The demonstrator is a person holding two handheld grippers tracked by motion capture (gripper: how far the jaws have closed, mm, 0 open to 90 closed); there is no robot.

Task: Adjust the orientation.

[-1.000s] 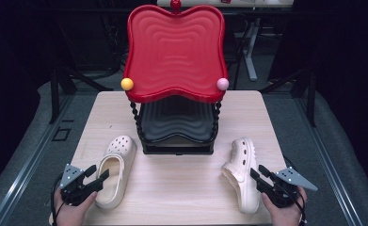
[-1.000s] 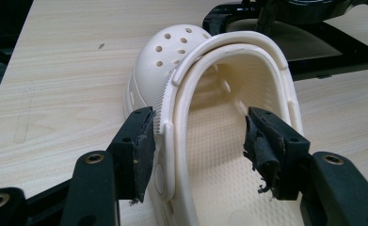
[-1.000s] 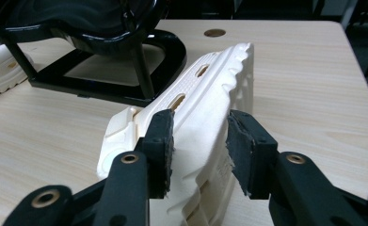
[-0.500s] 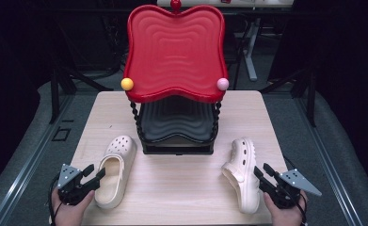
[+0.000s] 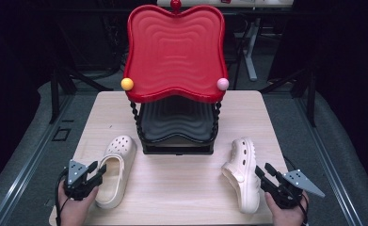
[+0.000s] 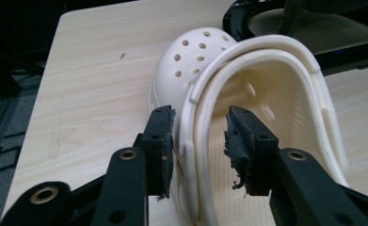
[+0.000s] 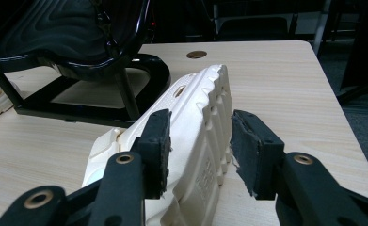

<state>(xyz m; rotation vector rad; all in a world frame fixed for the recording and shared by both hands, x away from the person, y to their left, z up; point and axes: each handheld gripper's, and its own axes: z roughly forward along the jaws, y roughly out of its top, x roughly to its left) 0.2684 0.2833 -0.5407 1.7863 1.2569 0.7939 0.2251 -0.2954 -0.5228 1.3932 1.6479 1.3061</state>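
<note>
Two cream clogs lie on the wooden table (image 5: 181, 193). The left clog (image 5: 118, 162) stands upright, toe pointing away. My left gripper (image 5: 97, 170) straddles its left side wall near the heel; in the left gripper view the jaws (image 6: 198, 125) have just been closing, with the wall (image 6: 196, 117) between them and a sliver of gap at the inner pad (image 6: 238, 136). The right clog (image 5: 243, 172) lies tipped on its side. My right gripper (image 5: 262, 170) sits at its heel, and its jaws (image 7: 198, 129) have just been opening around the ridged sole (image 7: 200, 113).
A two-tier stand sits at the table's middle back, with a red wavy tray (image 5: 174, 52) on top and a black tray (image 5: 177, 120) below. Its black base (image 7: 78, 113) is close to the right clog. Dark floor surrounds the table.
The left jaws have narrowed around the left clog's side wall. The right jaws have spread a little wider around the right clog's sole. Neither clog has moved.
</note>
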